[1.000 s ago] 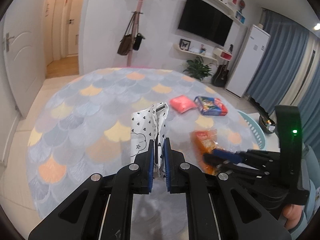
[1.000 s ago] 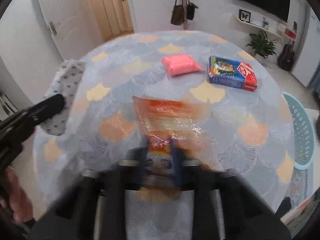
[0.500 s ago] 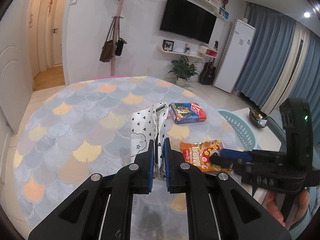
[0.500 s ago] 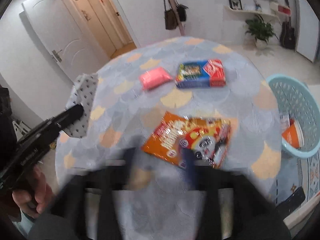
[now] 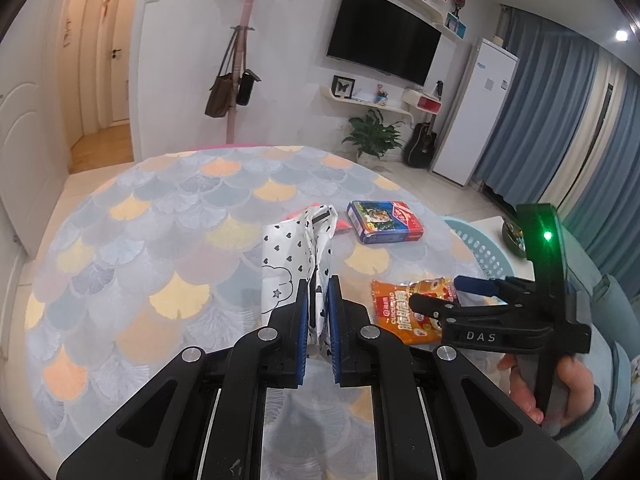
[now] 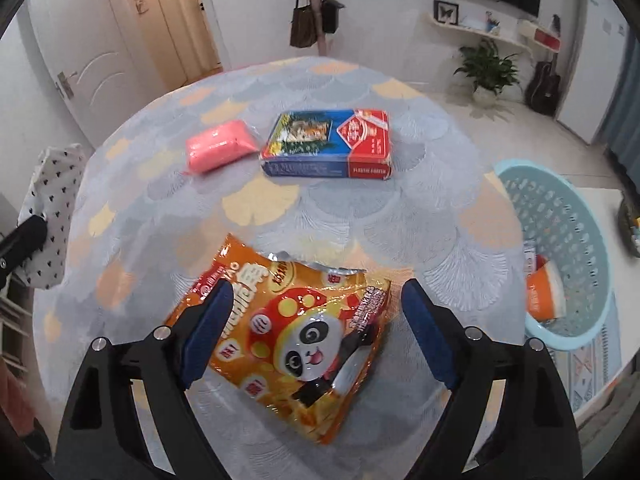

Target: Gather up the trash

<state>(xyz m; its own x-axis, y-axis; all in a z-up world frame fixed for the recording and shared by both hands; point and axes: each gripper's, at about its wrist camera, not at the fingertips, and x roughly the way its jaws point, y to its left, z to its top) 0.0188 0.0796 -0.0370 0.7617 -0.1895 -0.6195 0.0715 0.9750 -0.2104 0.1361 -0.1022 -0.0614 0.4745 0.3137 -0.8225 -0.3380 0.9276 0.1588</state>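
The orange snack packet (image 6: pixel 292 340) with a panda printed on it lies flat on the round surface (image 6: pixel 360 216), which is covered by a cloth of grey, yellow and peach scales. It sits between the two blue-padded fingers (image 6: pixel 206 332) of the right claw (image 6: pixel 314 334), whose jaws have just been opening and now stand wide on either side of the packet, the pads clear of it. In the left wrist view the same packet (image 5: pixel 404 312) shows beyond the right claw (image 5: pixel 434 294), and a hand (image 5: pixel 560 388) grips that tool's handle.

The left claw (image 5: pixel 317 308) is clenched on a white bag with black hearts (image 5: pixel 298 258), which stands up from between its pads.

Farther back on the surface lie a pink soft packet (image 6: pixel 218 150) and, just beside it, a blue and red box (image 6: pixel 330 144). Off the right edge of the surface stands a light blue perforated basket (image 6: pixel 568 240) with an orange and white carton (image 6: pixel 542 294) inside.
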